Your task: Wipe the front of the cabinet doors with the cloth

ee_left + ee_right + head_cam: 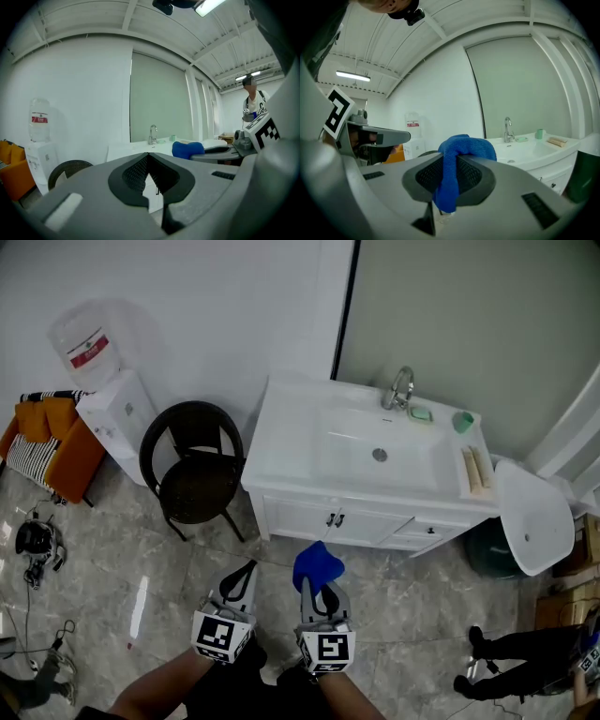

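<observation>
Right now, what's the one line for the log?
left tongs: shut, empty | right tongs: shut on blue cloth | cabinet doors: ahead, not yet touched

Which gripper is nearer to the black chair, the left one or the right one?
Left. The left gripper hangs short of the black chair, slightly to its right; the right gripper, shut on the blue cloth, is farther right, facing the cabinet doors.

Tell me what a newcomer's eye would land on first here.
The bright blue cloth stands out against the pale room, clamped in the right gripper low in the head view. Beyond it is the white vanity cabinet with its basin, its doors not yet touched, and a dark round-backed chair sits at its left side. The left gripper is shut on nothing.
</observation>
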Motion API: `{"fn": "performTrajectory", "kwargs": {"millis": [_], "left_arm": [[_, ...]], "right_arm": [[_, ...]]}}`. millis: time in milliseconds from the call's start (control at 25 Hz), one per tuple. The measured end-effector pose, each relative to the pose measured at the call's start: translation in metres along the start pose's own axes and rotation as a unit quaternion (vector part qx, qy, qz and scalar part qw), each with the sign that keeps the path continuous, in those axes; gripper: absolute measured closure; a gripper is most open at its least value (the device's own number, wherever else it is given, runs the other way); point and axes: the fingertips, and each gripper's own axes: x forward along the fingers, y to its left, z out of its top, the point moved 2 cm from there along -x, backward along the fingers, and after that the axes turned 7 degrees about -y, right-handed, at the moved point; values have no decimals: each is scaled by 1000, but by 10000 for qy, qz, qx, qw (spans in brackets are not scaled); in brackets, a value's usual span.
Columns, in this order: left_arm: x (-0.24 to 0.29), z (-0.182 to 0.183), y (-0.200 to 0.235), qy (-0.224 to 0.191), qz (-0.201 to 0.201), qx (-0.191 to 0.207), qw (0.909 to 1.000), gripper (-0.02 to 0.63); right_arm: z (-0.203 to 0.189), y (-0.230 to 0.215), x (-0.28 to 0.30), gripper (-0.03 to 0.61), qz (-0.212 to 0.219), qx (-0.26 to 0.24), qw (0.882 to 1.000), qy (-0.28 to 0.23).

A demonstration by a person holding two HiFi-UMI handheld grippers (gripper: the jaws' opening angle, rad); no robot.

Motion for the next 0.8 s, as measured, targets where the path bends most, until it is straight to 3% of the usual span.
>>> {"fn": "performTrajectory", "kwargs": {"millis": [360, 560, 800], "left_arm": [[56, -49, 77, 209, -510, -158, 9984, 612], [83, -83, 83, 335, -446, -204, 9982, 612], [102, -121, 81, 351, -138, -49, 9993, 612]], "right_arm": [[-32, 24, 84, 529, -312, -260, 9987, 313], [-58, 20, 110, 529, -214, -367, 9986, 310], [-109, 8, 143, 529, 191, -422, 9986, 265]]}}
